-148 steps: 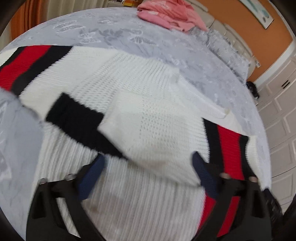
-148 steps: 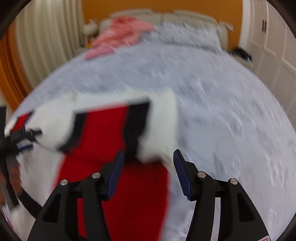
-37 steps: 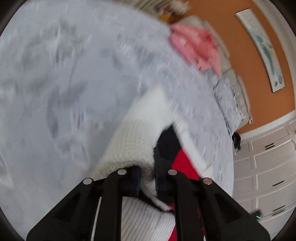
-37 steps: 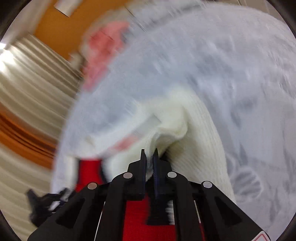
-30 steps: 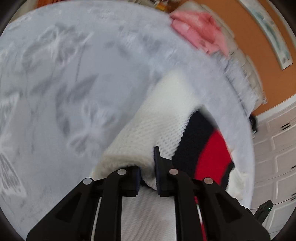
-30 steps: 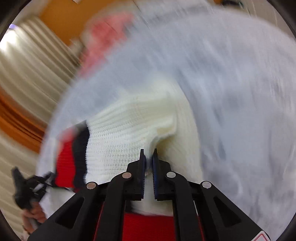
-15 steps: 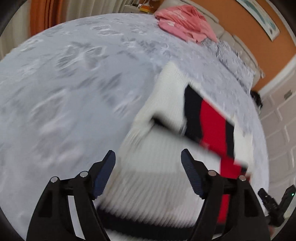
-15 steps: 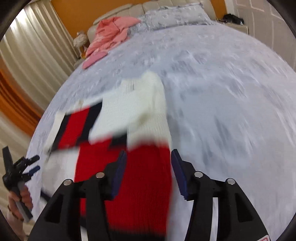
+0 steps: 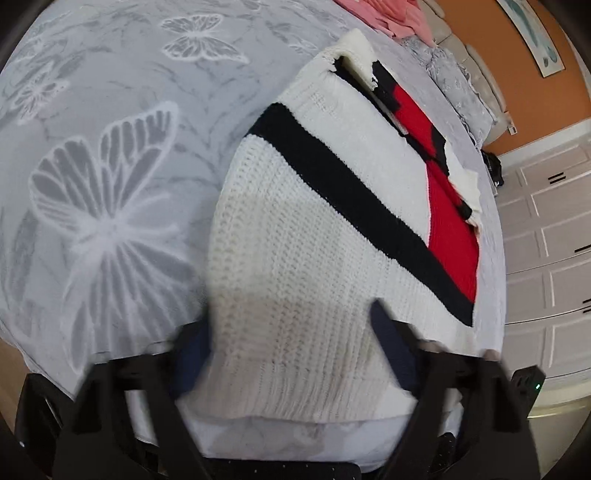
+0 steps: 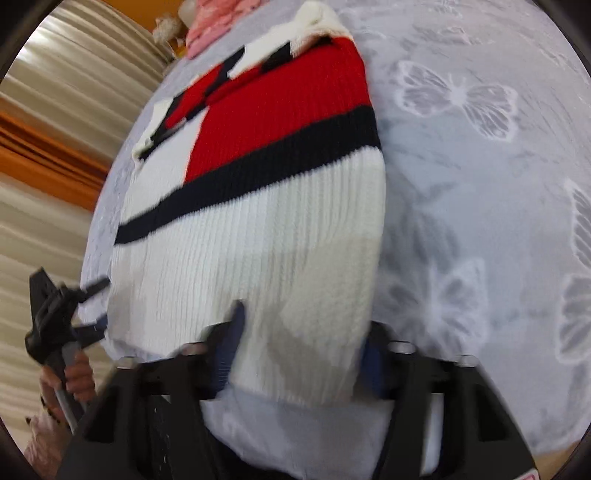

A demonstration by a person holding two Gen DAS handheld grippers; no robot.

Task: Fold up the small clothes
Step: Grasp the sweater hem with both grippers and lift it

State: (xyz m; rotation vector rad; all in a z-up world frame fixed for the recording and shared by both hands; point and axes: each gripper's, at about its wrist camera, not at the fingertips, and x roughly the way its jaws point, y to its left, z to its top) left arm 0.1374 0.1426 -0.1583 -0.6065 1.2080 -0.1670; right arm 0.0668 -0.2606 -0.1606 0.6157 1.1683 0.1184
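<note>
Both grippers now sit at the near hem of the sweater (image 9: 295,258), no longer pinching its far fold. The left gripper (image 9: 291,354) and right gripper (image 10: 299,354) have just been closing, hem between their fingers.

No readable text, labels or numbers anywhere

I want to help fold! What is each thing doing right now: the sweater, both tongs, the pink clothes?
Sweater: lying flat on the bed, sleeves folded in at its far end.
Left tongs: open, jaws just been closing, sweater hem between them.
Right tongs: open, jaws just been closing, hem between them.
Pink clothes: crumpled heap, not folded.
Bed cover: spread out.
</note>
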